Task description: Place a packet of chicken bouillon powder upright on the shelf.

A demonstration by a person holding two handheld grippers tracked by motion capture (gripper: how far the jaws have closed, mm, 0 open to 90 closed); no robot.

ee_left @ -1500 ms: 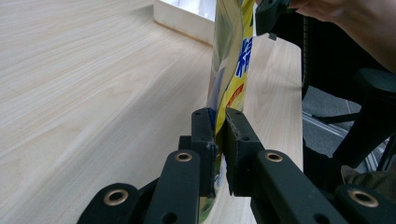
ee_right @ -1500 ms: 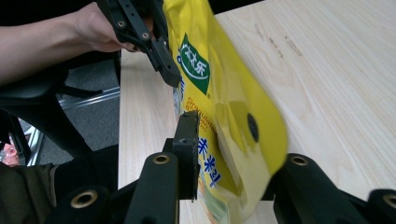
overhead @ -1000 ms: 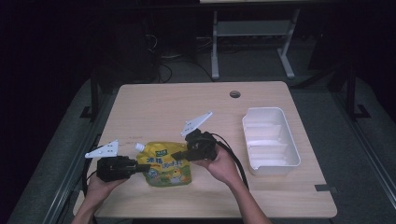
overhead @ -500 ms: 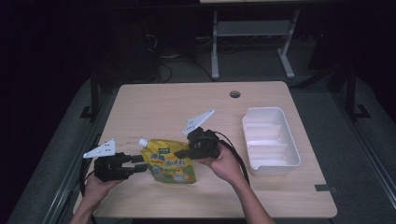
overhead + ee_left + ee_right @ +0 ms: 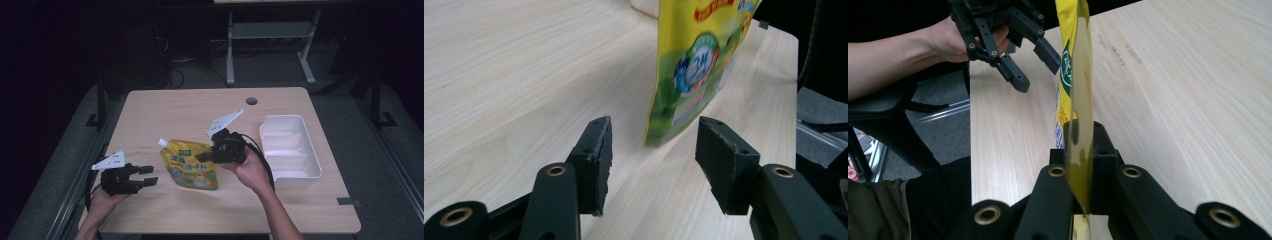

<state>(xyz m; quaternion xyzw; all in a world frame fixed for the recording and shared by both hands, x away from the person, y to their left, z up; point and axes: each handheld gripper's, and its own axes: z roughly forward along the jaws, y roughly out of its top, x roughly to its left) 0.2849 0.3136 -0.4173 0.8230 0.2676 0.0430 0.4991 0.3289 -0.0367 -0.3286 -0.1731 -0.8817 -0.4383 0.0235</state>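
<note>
Between two grippers, seemingly one pouch (image 5: 190, 165).

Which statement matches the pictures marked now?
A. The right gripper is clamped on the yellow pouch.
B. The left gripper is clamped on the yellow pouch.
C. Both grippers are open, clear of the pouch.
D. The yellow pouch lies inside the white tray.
A: the right gripper has its jaws pressed shut on the edge of the yellow pouch, while the left gripper stands open and apart from it.

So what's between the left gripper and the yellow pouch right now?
Nothing but bare table: the high view shows a gap of wood between the open left gripper and the yellow pouch, which the right gripper holds.
</note>
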